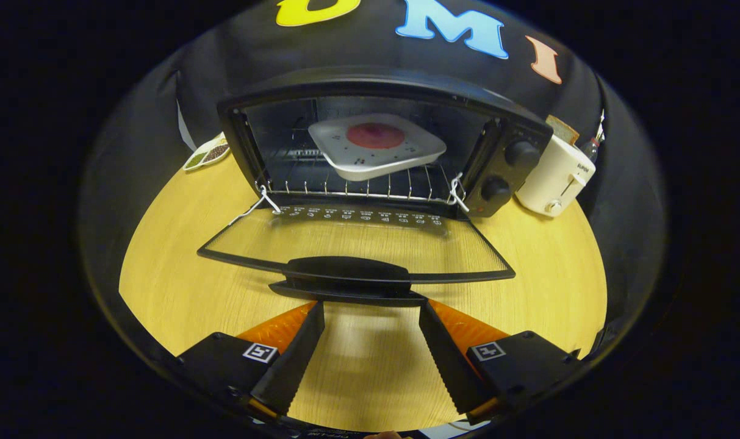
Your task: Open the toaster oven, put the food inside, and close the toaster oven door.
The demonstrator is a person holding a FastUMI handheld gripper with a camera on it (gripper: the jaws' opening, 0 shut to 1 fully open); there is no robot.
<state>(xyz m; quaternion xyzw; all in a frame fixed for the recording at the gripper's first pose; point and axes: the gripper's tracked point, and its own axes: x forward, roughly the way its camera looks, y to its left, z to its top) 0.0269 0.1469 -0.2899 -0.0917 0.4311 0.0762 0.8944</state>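
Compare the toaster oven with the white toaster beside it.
The toaster oven is black and wide; the white toaster is pale and narrower. The oven's door lies folded down, with a white plate on its rack; the toaster holds a bread slice upright in its top. Both stand on the wooden table, beyond the open gripper.

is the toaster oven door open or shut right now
Open. The door lies folded down flat, its handle just ahead of the open gripper, and the plate sits on the rack inside.
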